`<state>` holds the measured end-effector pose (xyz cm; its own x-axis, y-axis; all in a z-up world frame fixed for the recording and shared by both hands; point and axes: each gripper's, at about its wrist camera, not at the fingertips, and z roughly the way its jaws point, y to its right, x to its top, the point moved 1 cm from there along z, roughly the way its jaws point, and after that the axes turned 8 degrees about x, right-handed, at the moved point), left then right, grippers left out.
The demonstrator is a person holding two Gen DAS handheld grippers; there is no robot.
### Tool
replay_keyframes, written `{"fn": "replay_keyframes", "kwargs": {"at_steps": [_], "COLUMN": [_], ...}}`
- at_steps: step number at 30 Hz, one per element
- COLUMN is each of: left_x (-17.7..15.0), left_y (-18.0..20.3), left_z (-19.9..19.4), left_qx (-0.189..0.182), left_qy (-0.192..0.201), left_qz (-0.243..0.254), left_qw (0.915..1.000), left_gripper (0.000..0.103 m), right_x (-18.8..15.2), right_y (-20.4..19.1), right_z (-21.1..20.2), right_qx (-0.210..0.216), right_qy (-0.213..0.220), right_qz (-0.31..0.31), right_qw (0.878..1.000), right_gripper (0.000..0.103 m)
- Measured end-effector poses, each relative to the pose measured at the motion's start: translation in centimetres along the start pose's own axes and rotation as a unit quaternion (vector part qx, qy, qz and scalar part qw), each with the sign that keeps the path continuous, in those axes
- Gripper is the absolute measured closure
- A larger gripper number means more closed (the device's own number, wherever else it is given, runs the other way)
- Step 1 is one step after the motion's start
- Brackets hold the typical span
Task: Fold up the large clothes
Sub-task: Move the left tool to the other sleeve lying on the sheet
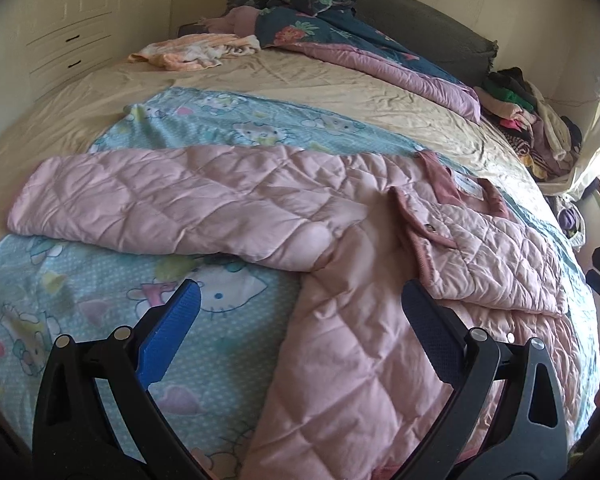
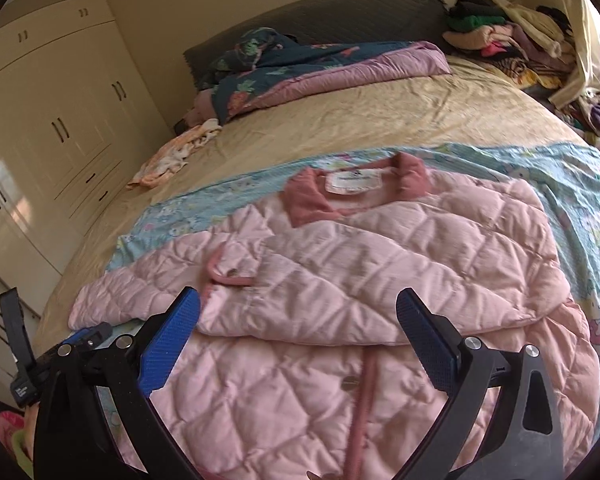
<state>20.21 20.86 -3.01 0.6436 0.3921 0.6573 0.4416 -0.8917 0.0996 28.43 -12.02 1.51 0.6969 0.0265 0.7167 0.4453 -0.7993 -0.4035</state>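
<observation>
From my left, the sleeve [image 1: 148, 208] lies stretched out across the cartoon sheet [image 1: 80, 320], my left gripper [image 1: 300, 328] hovering empty with jaws spread. The pink quilted jacket [image 2: 380, 280] lies flat mid-bed, one sleeve folded in, and my right gripper [image 2: 298, 336] likewise gapes. I worry the slippery padding could slide, or I pinch the sheet too.

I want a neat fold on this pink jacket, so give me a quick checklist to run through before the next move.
1. Left gripper open and empty: ok.
2. Right gripper open and empty: ok.
3. Jacket lying flat on the blue sheet: ok.
4. One sleeve already folded across the chest: ok.
5. Other sleeve folded in: not ok, it is stretched out sideways.
6. Jacket hem straight: cannot tell, out of view.
</observation>
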Motion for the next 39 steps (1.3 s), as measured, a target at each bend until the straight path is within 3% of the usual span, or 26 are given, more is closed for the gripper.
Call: {"fn": "replay_keyframes", "kwargs": {"at_steps": [18, 39], "left_x": [0.3, 0.5], "left_y": [-6.9, -15.3], "left_z": [2.2, 6.1], "left_qx": [0.053, 0.089], "left_qy": [0.001, -0.022], "left_qz": [-0.043, -0.145], "left_qw": [0.9976, 0.9853], "left_gripper": [0.009, 0.009], "right_x": [-0.6, -3.1], "right_y": [-9.0, -16.4], "right_z": [5.1, 13.3], "right_qx": [0.039, 0.079], "right_qy": [-0.037, -0.1], "right_qz": [-0.067, -0.122], "right_qw": [0.996, 0.984], "right_gripper": [0.005, 0.005]}}
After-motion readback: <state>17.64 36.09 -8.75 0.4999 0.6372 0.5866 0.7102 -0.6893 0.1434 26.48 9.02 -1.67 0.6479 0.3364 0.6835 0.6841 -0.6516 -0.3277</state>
